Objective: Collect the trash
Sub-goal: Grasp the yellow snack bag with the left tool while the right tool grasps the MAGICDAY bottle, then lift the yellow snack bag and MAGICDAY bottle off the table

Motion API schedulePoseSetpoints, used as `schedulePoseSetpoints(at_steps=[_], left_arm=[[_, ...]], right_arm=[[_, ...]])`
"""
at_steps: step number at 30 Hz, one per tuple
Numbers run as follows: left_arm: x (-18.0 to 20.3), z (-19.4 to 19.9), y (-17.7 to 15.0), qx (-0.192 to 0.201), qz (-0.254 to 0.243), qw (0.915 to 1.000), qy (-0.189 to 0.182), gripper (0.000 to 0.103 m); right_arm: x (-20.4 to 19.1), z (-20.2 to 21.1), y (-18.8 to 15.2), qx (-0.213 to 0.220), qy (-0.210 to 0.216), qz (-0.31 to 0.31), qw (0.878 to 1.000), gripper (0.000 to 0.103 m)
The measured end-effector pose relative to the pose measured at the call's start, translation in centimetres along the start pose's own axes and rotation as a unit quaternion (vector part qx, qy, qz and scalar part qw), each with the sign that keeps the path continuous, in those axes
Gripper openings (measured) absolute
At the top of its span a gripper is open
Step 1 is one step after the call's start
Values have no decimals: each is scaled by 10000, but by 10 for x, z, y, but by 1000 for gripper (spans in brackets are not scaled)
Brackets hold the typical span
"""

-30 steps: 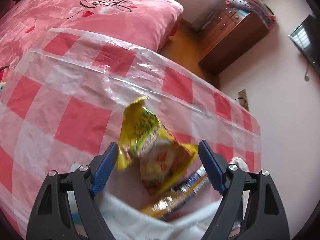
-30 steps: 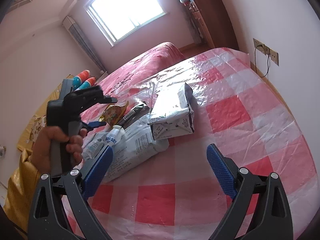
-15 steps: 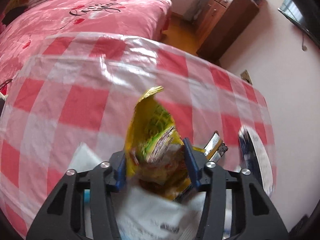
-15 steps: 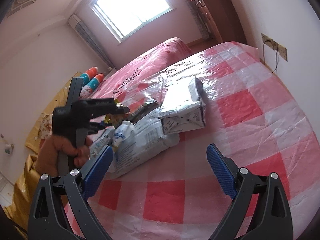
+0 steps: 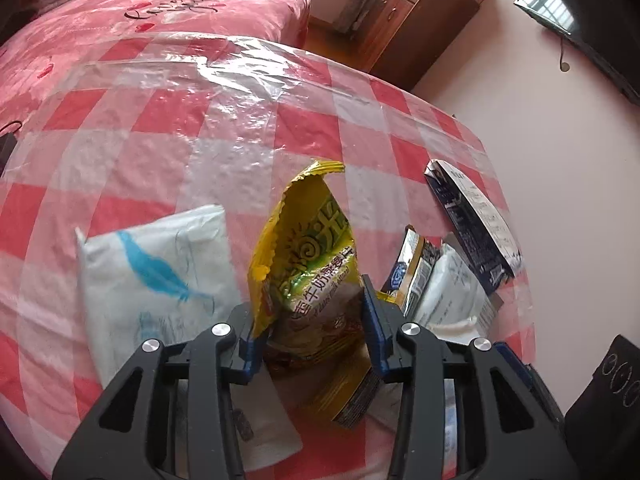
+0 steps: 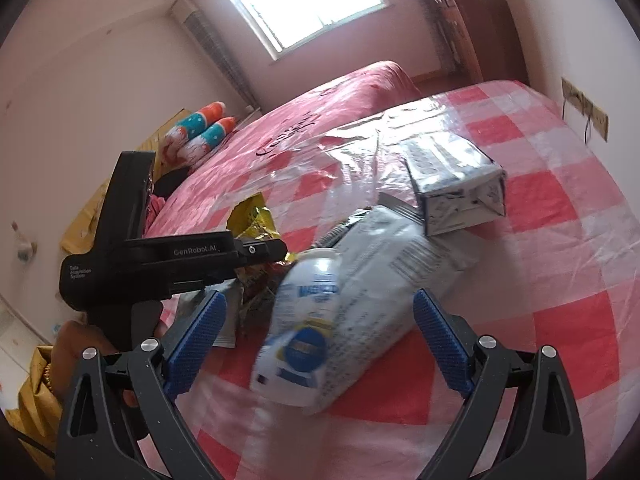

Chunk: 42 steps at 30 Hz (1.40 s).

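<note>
Closing, the left gripper [image 5: 314, 320] now clamps the yellow wrapper [image 5: 308, 264], standing upright between its jaws. Right gripper [image 6: 316, 332] gapes, empty; white bottle [image 6: 308, 320] lies lengthwise dead ahead.

One yellow wrapper [image 5: 312, 280]; one bottle [image 6: 308, 320]; one carton [image 6: 456, 184]

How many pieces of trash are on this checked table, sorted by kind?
Yellow bag: 1
White bags: 2
Wrapper: 1
Carton: 1
Bottle: 1
Total: 6
</note>
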State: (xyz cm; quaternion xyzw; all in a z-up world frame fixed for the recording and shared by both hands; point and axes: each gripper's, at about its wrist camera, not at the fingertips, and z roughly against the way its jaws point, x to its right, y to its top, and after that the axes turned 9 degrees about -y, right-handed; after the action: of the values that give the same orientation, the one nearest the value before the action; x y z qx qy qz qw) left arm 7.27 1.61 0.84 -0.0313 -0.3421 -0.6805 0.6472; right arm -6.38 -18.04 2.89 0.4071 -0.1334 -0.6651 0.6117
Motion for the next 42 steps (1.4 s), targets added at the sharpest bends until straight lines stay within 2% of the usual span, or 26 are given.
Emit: schedulePoseSetpoints(at_steps=[8, 10, 13, 17, 25, 42], left_arm=[[-2, 8, -14, 205, 2, 9997, -161, 42], [-3, 10, -16, 248, -1, 9995, -186, 42], [-4, 14, -20, 298, 6, 9993, -244, 42], [-9, 20, -24, 366, 74, 9986, -363, 41], [-11, 33, -32, 494, 95, 9975, -492, 41], [-24, 65, -59, 681, 213, 9937, -863, 32]], right_arm=[[-20, -12, -6, -147, -293, 579, 9978, 63], [-18, -14, -5, -173, -300, 552, 9979, 51], [-14, -19, -3, -236, -269, 514, 9980, 41], [-15, -20, -4, -261, -230, 545, 9979, 33], [-12, -12, -6, -86, -49, 491, 9987, 23], [-15, 4, -10, 234, 56, 415, 9988, 17]])
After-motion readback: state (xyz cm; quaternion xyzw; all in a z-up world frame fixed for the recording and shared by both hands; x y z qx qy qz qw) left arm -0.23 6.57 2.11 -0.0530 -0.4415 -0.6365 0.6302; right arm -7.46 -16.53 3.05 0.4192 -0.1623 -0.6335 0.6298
